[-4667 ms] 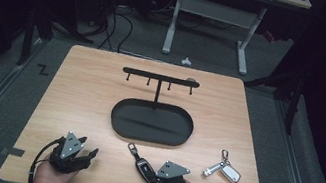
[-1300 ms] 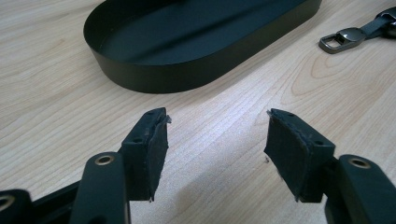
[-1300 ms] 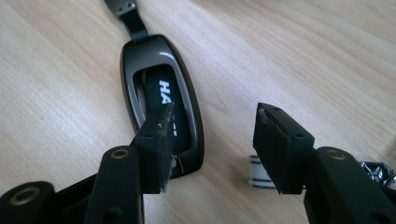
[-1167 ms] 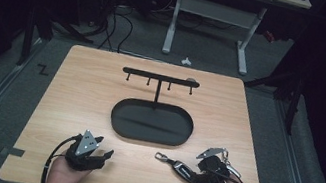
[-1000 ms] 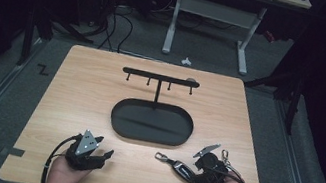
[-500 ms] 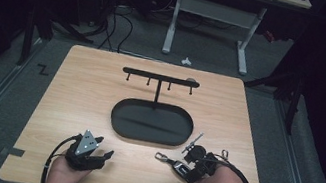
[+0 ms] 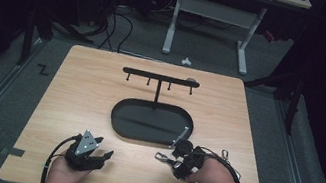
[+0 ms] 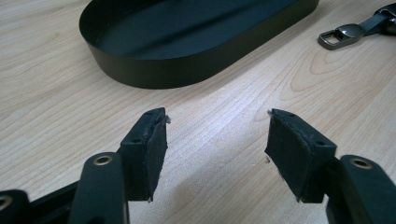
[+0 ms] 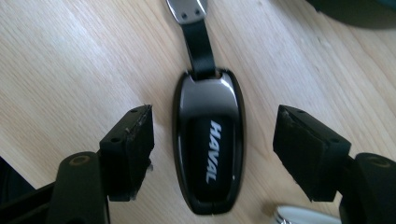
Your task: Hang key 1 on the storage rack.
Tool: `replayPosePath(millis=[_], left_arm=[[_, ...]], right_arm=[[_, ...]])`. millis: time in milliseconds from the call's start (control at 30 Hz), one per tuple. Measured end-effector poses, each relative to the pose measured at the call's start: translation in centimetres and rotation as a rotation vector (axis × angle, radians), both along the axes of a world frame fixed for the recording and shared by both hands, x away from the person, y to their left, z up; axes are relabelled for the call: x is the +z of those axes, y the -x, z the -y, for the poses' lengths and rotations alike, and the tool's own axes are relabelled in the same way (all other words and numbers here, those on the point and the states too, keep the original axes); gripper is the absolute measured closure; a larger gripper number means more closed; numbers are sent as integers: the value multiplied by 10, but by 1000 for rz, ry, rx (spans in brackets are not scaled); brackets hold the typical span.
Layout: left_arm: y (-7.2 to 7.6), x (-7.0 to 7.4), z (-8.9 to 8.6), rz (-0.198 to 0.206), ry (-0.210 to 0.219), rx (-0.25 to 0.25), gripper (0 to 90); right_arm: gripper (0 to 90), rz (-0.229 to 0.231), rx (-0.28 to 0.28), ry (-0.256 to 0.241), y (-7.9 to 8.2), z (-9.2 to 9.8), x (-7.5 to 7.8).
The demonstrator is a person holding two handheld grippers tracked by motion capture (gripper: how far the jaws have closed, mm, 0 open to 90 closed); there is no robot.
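Note:
A glossy black key fob (image 9: 208,158) marked HAVAL lies flat on the wooden table, and its black strap runs away to a metal clasp (image 9: 187,9). My right gripper (image 9: 215,116) is open, with one jaw on either side of the fob and neither touching it. In the high view the right gripper (image 7: 178,162) sits at the front right of the table, and the clasp (image 7: 160,157) pokes out to its left. My left gripper (image 7: 92,152) rests at the front left. In its own view the left gripper (image 8: 217,121) stands open over bare wood.
A black oval tray (image 7: 118,119) sits mid-table, and from it rises a black rack with small hooks (image 7: 160,77). The tray (image 8: 187,70) lies just ahead of the left jaws, and the clasp (image 8: 343,35) shows to its right. A silver key ring (image 7: 225,155) lies by the right wrist.
My right gripper has moved left from the silver keys and turned over the black fob, jaws straddling it. The left gripper has stayed put over the last second.

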State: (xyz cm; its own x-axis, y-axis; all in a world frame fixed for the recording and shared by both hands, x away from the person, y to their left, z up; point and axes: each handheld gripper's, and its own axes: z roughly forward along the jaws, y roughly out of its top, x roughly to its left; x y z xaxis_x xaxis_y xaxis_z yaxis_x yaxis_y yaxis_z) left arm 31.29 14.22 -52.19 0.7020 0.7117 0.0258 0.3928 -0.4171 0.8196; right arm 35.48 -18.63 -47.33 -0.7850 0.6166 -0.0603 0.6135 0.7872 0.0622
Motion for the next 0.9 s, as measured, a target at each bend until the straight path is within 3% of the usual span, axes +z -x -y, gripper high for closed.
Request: replayPosePath(millis=[367,633,900], left_arm=[[0,-1,1,-2,-3,-6,386],[0,-2,1,-3,-3,-5,387],[-1,-2,1,-4,-7,-7,389]], right_arm=[[347,-16,65,7,-13,-22,-10],[455,-21,84,12,-22,-28,-15],[584,-56,89,7,-29,-30,-16]])
